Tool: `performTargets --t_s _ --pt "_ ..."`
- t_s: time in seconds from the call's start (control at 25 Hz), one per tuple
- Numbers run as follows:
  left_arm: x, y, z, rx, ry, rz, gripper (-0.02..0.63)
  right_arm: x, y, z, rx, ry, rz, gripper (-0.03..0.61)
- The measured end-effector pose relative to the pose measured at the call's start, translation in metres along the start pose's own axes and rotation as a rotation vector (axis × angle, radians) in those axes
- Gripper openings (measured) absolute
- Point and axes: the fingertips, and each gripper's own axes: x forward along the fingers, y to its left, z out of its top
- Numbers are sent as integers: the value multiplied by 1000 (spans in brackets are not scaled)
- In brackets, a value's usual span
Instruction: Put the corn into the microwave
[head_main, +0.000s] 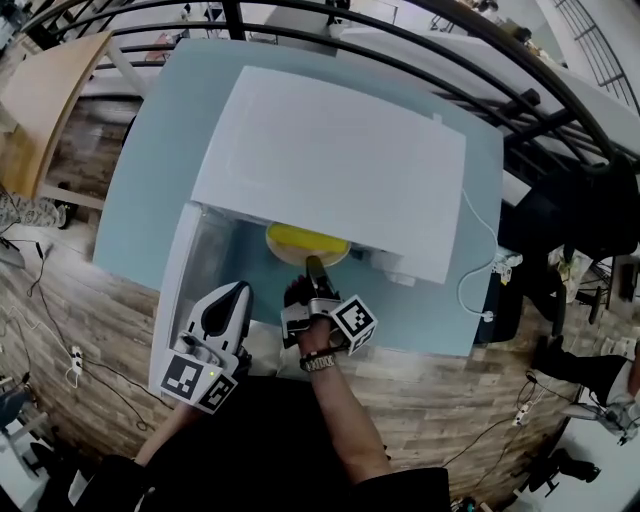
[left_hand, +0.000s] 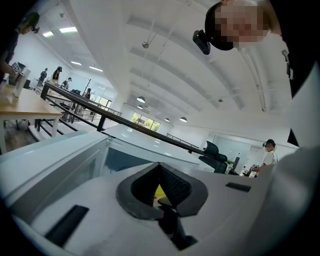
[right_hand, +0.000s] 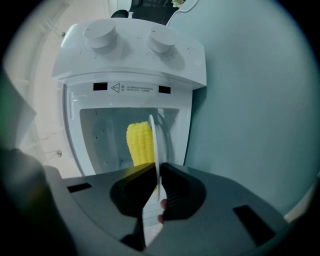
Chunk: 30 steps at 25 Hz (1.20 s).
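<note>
Two grippers, one busy: my left gripper (head_main: 232, 296) idles, jaws together, by the open door (head_main: 185, 262). My right gripper (head_main: 315, 270) has its jaws clamped on the yellow plate (head_main: 300, 243), whose corn (right_hand: 140, 142) is partly inside the microwave (head_main: 330, 160). Seating and releasing it remain, I judge.

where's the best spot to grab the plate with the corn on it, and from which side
Grip the plate by its thin near rim, coming straight in through the open front of the microwave, one jaw on each face. The corn lies further in on the plate, and the walls close off the other sides. The right gripper is shut on that rim.
</note>
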Motion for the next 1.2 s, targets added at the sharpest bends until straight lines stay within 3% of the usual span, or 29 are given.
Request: performTargets --t_s 1.2 --pt "7 5 -16 -42 19 15 2 63 -5 15 45 -47 -28 29"
